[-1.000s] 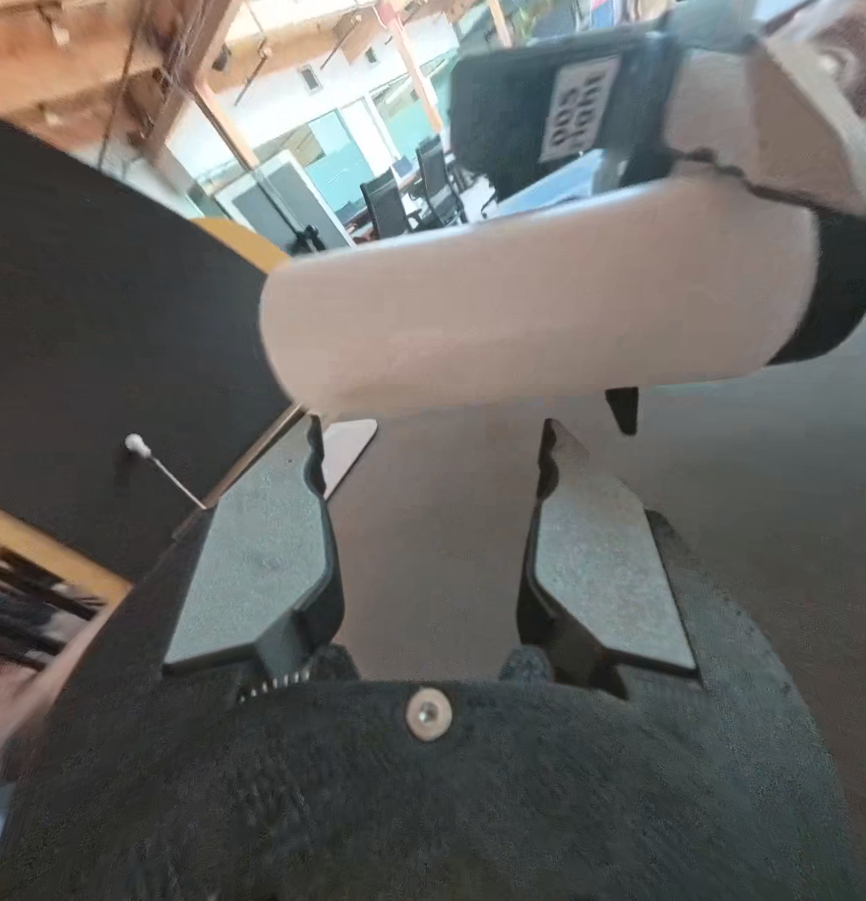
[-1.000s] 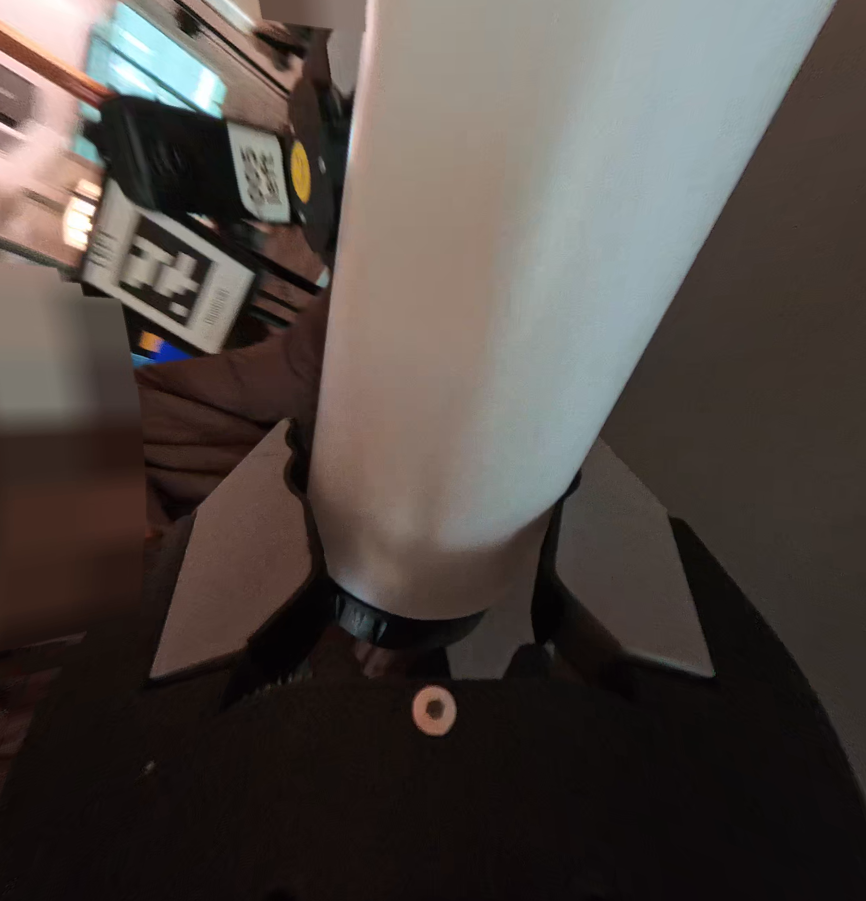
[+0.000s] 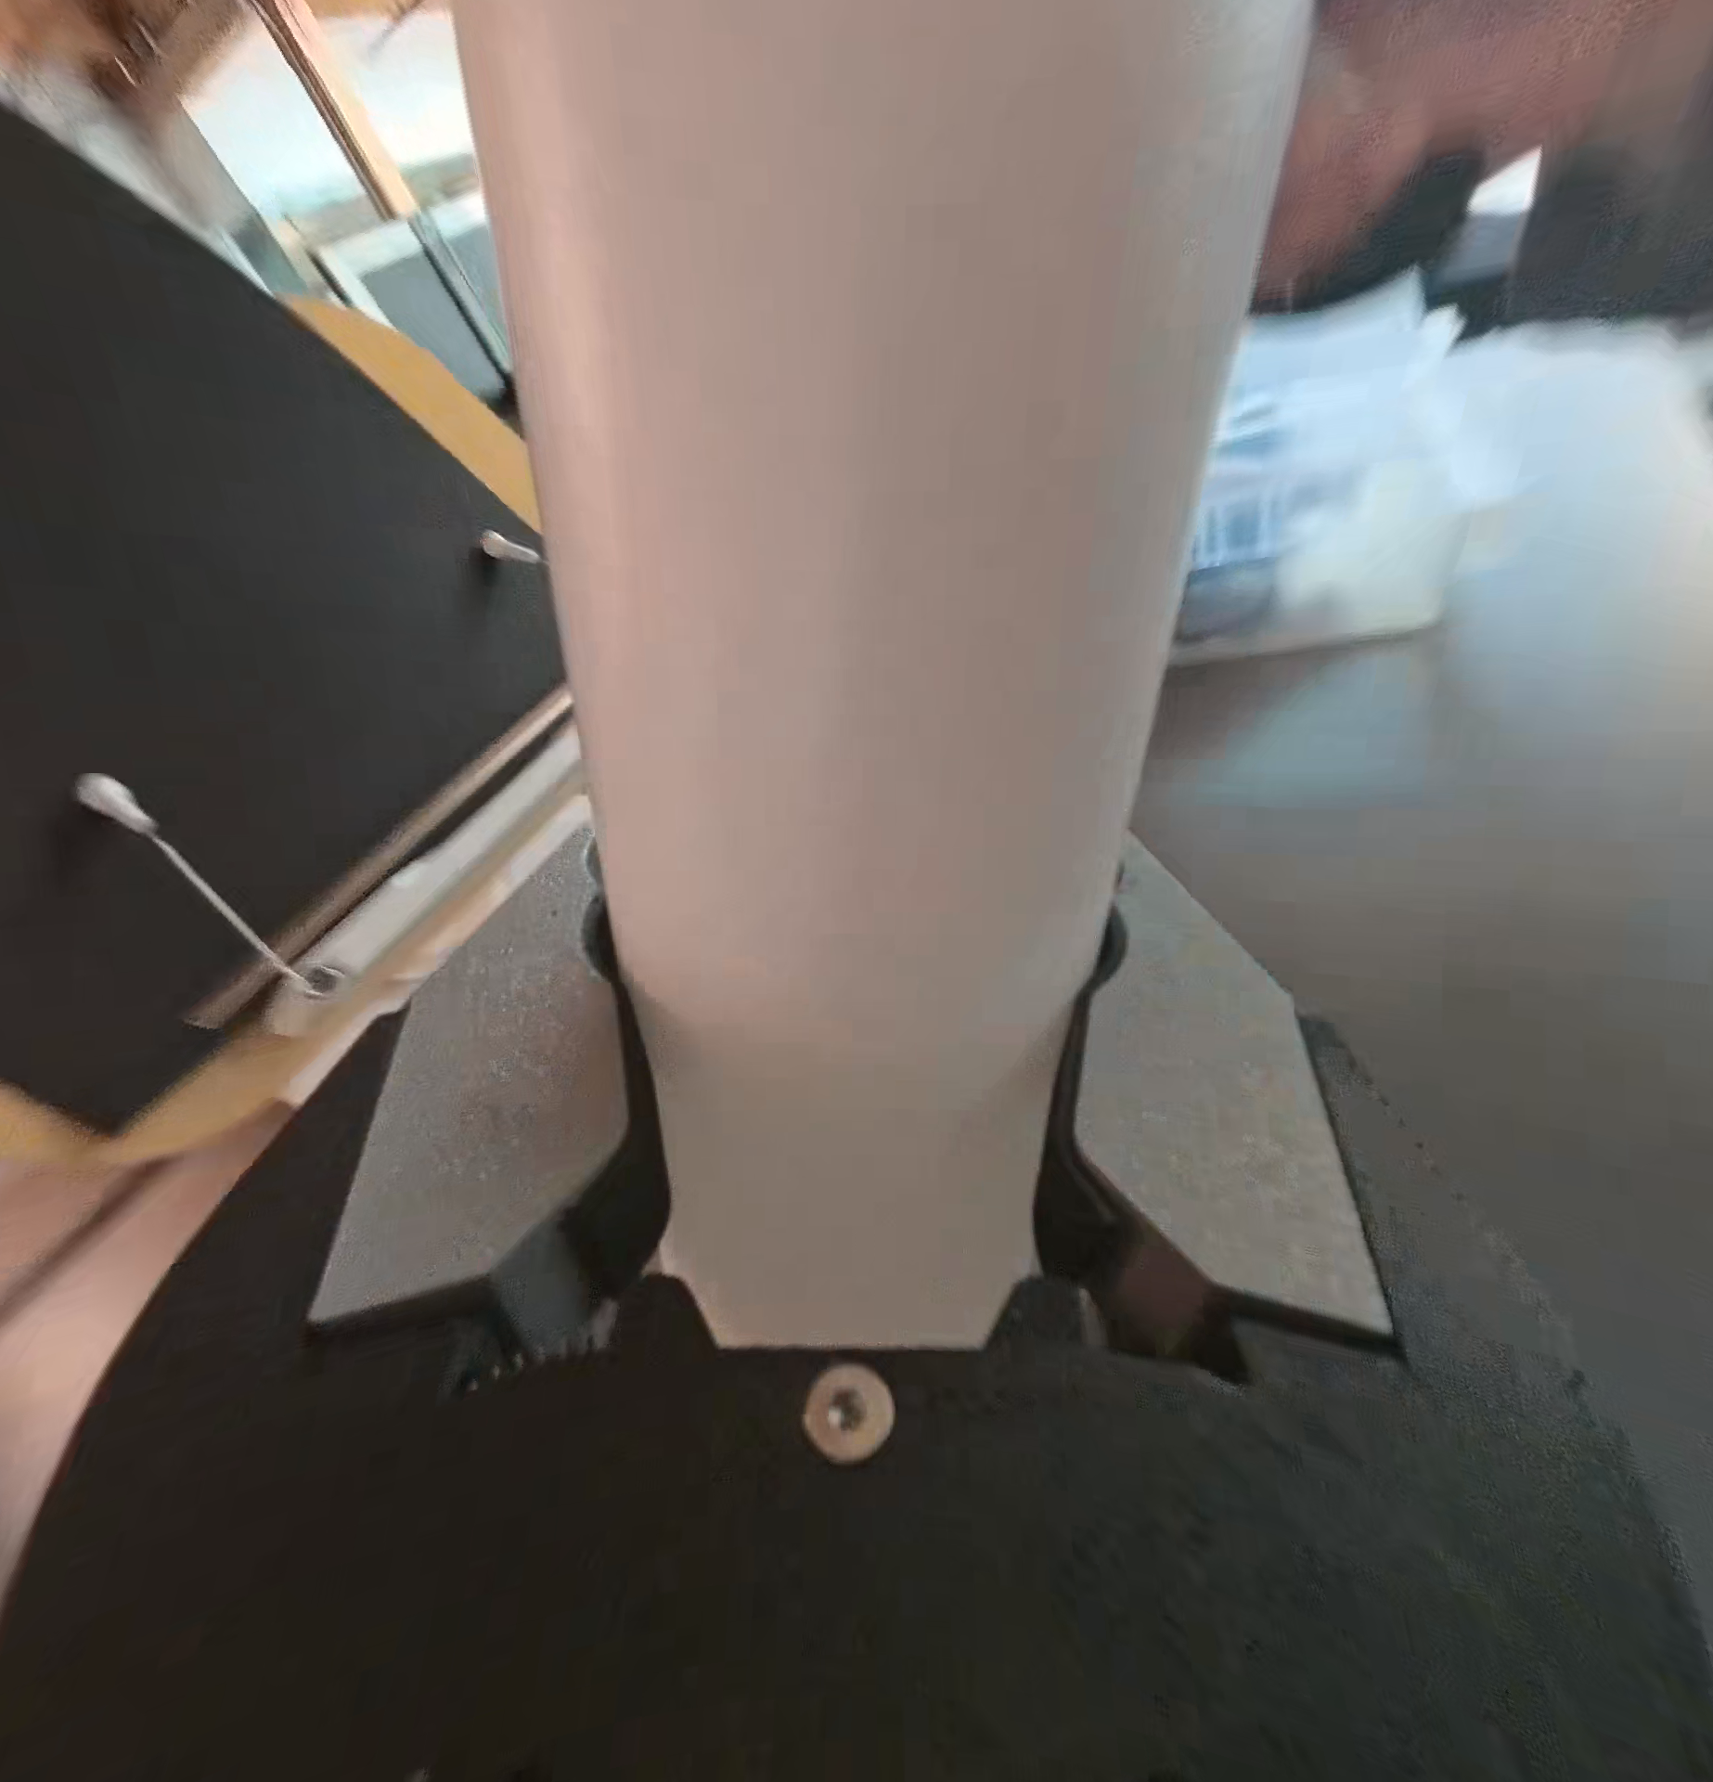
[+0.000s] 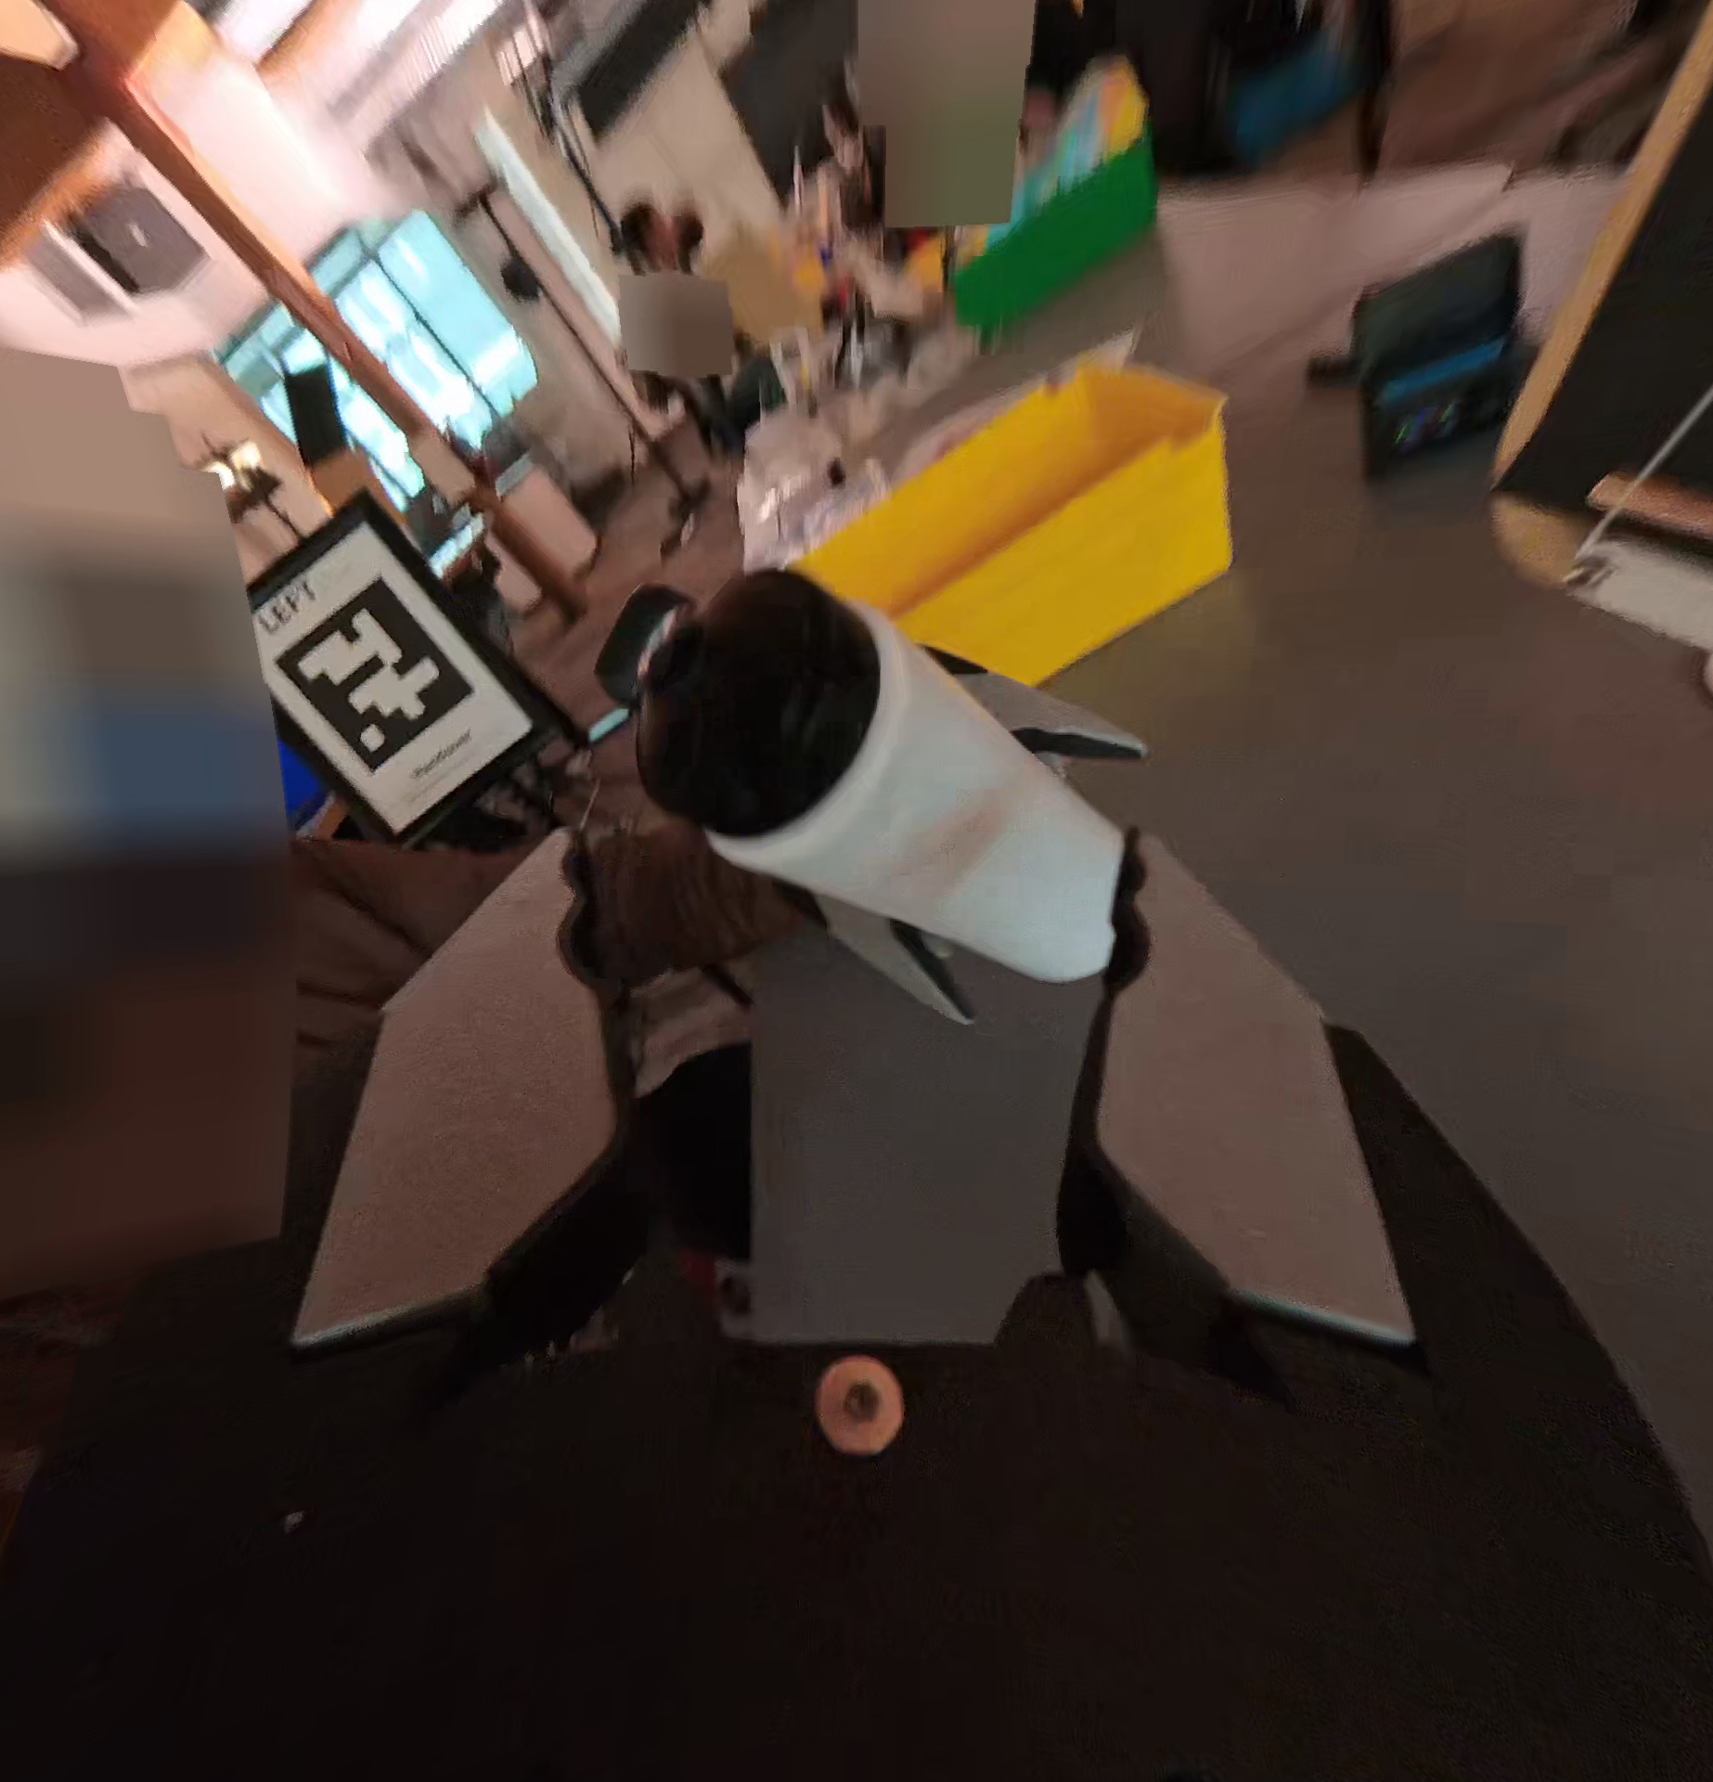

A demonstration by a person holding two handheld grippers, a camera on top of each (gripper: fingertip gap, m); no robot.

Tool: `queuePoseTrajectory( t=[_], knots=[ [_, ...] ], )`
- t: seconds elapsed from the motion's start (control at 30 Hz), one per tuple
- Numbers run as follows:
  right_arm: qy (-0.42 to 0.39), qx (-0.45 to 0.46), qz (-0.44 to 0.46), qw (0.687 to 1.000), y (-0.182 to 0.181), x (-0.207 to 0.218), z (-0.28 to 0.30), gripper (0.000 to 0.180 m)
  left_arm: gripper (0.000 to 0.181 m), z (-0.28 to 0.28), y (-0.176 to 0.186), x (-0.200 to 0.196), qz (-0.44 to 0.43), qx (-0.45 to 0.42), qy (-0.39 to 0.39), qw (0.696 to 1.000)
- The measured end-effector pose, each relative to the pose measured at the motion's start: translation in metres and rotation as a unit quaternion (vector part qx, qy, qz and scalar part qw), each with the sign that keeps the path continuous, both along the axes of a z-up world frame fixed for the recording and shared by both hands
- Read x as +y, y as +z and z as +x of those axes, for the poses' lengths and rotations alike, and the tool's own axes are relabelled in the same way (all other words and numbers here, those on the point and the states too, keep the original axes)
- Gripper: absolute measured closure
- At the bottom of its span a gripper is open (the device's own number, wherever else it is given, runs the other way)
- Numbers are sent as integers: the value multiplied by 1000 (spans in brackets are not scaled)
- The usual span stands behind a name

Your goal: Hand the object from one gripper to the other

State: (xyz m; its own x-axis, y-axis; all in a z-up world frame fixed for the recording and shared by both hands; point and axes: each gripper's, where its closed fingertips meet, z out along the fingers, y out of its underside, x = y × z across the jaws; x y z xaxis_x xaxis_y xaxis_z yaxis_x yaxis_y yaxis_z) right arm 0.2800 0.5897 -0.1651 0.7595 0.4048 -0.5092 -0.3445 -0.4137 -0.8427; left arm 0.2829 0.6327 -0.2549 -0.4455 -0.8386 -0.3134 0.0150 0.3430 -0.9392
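we see our left gripper (image 3: pixel 857 926) clamping the white bottle (image 3: pixel 862 579) near its base, both fingers (image 3: pixel 506 1080) pressed against its sides. our right gripper (image 4: pixel 853 926) has its jaws spread wide with nothing between them; past its tips the bottle's black cap (image 4: pixel 747 704) points toward us. farther back lies a yellow bin (image 4: pixel 1074 521).

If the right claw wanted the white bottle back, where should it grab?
Probably the bare white side just below the black cap of the white bottle. The left claw already squeezes its bottom end. The open right claw should close across the round body, which suits its notched fingers.
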Motion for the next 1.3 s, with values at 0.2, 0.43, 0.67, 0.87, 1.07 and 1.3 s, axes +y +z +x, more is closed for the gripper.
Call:
queuePoseTrajectory(
  t=[0.2, 0.43, 0.67, 0.87, 1.07, 1.3],
  knots=[
    [-31, -56, 65, 996, -55, 11, -24, 59, 84, -6, -8, -18, -158, 106, -89, 978],
    [-14, -55, 68, 996, -75, 63, -47, 81, 84, -12, -34, -43, -164, 188, -135, 959],
    [-100, -175, 115, 973, -46, 64, -14, 84, 91, -9, -19, -26, -192, 156, -119, 962],
    [-236, -471, 55, 848, -11, 40, 42, 84, 91, -5, -9, -2, -153, 106, -63, 980],
    [-225, -600, -62, 765, -52, 31, 50, 85, 87, -3, 18, 5, -195, 40, -38, 979],
    [-170, -623, -128, 752, -104, 48, 27, 84, 87, -4, 18, -10, -206, 32, -58, 976]
  ],
)
